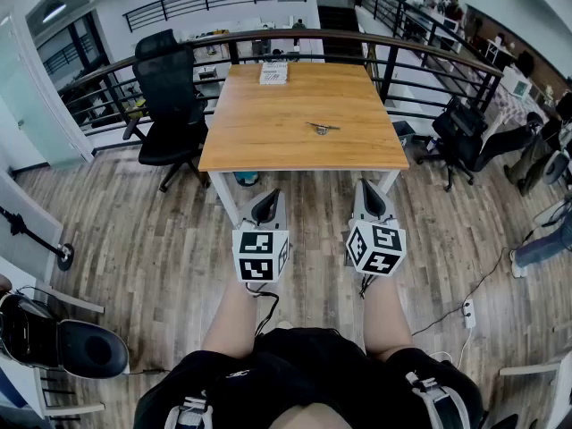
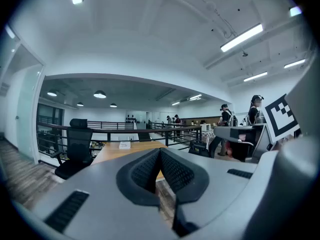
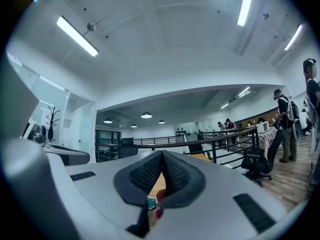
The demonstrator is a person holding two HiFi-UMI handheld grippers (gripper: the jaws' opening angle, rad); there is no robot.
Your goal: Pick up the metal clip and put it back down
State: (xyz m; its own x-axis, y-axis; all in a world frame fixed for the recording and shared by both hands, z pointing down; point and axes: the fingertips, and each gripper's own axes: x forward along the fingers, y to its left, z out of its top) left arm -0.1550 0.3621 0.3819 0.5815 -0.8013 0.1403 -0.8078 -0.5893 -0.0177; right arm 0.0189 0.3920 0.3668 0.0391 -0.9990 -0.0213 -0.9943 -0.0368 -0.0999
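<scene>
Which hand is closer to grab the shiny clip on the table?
Probably the right gripper: the metal clip lies slightly nearer it than the left gripper. Both are shut and short of the table.

**Open office on a railed mezzanine**

You are standing on a grey-brown plank floor [image 1: 152,231], facing a square wooden surface [image 1: 295,132]. A black office chair [image 1: 170,96] is sitting at its left and a second black chair [image 1: 465,137] at its right. A dark curved railing [image 1: 295,36] is running behind it, and long ceiling lights [image 2: 241,37] are glowing overhead.
</scene>
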